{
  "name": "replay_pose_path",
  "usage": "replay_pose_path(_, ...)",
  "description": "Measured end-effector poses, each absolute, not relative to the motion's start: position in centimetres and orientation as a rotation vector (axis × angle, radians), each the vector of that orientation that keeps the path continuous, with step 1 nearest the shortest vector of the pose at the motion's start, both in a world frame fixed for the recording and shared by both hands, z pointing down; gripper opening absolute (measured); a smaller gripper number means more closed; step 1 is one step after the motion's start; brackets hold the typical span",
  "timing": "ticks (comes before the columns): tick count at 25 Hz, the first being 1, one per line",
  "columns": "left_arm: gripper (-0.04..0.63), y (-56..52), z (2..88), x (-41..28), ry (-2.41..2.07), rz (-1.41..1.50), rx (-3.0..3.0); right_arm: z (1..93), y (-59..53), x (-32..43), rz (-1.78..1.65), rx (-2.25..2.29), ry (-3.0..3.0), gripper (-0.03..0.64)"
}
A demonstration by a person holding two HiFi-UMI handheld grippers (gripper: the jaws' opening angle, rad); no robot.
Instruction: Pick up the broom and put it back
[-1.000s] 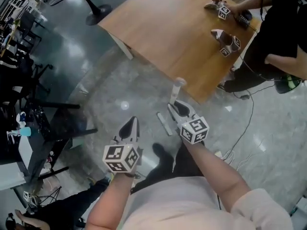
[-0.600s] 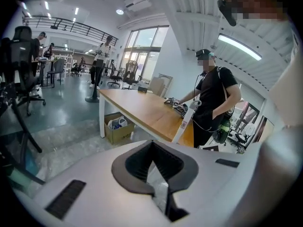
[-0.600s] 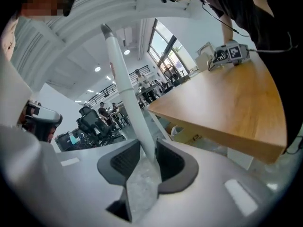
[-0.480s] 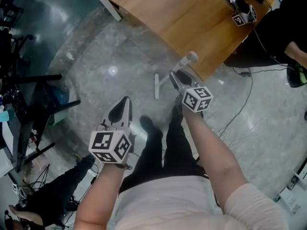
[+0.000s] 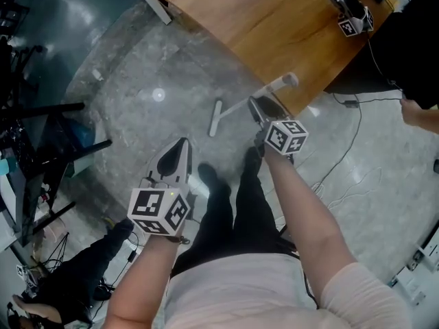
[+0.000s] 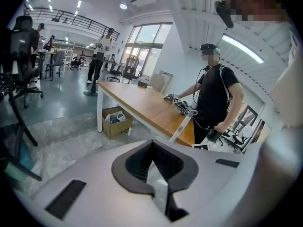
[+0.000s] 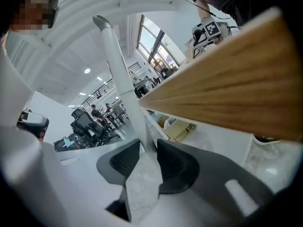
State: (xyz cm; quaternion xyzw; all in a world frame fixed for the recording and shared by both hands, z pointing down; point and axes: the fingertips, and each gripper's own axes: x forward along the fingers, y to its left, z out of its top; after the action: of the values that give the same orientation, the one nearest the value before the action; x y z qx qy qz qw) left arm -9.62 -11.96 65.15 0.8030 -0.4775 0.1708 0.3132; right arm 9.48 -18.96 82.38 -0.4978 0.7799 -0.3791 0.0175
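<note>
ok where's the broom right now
Head view, centre-right: broom leaning on the wooden table edge, head on the floor, handle between the jaws of the right hand-held gripper, which have just been opening.

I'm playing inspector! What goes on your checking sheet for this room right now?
Surface: grey speckled floor; wooden table beside it.
Job's things: white broom leaning on the table edge, head on the floor.
Clutter: cardboard box under the table; more tongs on the tabletop.
Tongs: left tongs shut, empty; right tongs open, jaws have just been opening, broom handle between them, not squeezed.
Cables: black cable trailing on the floor.
Surroundings: a person at the table; office chairs behind.
</note>
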Motion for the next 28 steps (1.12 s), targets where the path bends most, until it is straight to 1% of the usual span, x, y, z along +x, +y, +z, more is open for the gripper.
replay_pose_path(6,0.003,-12.2,64.8,-9.6,-1.245,0.45,2.123,81.9,-19.6,9.3,-1.181,-1.533,2.439,0.169)
replay_pose_path(10,0.005,-12.2,64.7,-10.0,-1.245,0.447,2.125,81.5,-19.8,9.7,-1.165,-1.586,2.422,0.184)
replay_pose_path(19,0.005,-11.4,62.2,-9.6,-1.251,0.402,2.135,81.4,-17.3,11.0,-1.247,-1.74,2.446,0.187)
replay_pose_path(28,0.005,-10.3,60.5,-10.3,-1.266,0.349,2.119,80.5,-16.6,10.8,-1.321,-1.727,2.415,0.186)
